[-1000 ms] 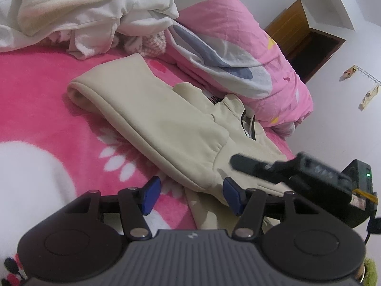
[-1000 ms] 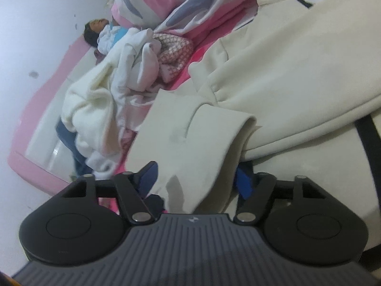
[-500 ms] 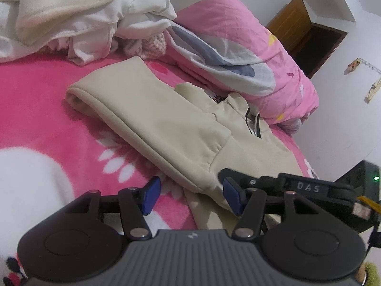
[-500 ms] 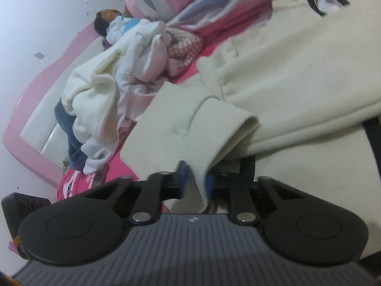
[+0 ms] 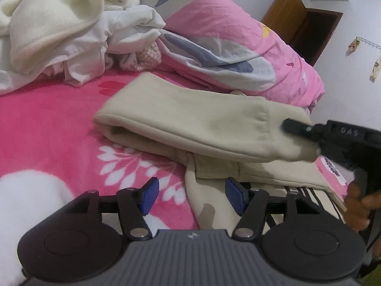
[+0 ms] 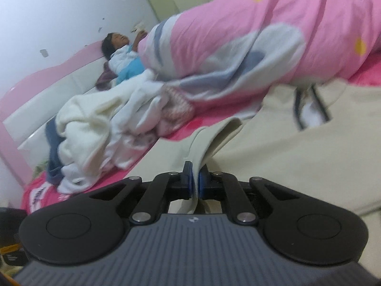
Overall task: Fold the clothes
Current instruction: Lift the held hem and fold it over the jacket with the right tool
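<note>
The beige sweatshirt [image 5: 195, 128] lies on the pink flowered bed [image 5: 47, 124], its sleeve stretched crosswise just ahead of the left gripper [image 5: 190, 194], whose jaws are opening with fabric between, while the right gripper [image 6: 195, 181], lettered "DAS", pinches the cuff shut.

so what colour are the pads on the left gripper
Blue pads on black arms; the left wrist view shows them best.
</note>
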Available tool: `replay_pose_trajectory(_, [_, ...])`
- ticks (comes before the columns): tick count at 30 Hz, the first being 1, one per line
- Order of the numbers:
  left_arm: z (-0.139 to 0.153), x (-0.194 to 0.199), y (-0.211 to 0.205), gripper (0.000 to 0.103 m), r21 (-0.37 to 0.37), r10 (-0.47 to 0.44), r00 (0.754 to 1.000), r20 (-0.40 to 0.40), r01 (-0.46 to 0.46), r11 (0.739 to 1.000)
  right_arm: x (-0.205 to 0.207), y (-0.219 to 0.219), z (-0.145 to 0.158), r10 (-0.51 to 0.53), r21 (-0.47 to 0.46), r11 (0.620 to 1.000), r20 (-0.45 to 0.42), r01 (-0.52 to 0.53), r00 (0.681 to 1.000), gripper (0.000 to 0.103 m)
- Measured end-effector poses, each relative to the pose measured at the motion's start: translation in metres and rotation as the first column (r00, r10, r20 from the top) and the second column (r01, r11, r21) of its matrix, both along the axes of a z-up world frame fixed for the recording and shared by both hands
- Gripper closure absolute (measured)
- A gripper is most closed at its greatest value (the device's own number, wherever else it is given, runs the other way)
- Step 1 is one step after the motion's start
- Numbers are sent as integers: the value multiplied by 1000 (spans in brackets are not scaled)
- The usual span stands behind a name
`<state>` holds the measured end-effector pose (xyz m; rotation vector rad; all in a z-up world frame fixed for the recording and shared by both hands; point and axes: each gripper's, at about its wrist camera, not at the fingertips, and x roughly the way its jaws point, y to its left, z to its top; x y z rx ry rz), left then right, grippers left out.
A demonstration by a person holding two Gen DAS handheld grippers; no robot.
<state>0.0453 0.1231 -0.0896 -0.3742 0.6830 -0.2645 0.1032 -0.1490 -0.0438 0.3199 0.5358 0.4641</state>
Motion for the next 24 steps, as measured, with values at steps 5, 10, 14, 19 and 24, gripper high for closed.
replay_pose_trajectory(5, [1, 0, -3, 40, 24, 3, 1000, 4, -3, 1000, 4, -19, 12, -52, -77, 995, 57, 56, 997, 99])
replay_pose_trajectory(10, [1, 1, -6, 40, 44, -3, 1000, 8, 2, 999, 3, -34, 20, -92, -128, 986, 104, 105, 990, 99])
replay_pose_trajectory(14, [1, 2, -8, 40, 53, -7, 1000, 12, 6, 999, 4, -48, 29, -129, -146, 978, 142, 150, 981, 99])
replay_pose_trajectory(19, [2, 4, -13, 40, 65, -18, 1000, 18, 16, 998, 4, -69, 49, -179, -165, 962, 216, 216, 960, 99])
replay_pose_trajectory(24, [2, 6, -20, 40, 76, -31, 999, 23, 29, 997, 4, -94, 61, -236, -189, 939, 259, 289, 937, 99])
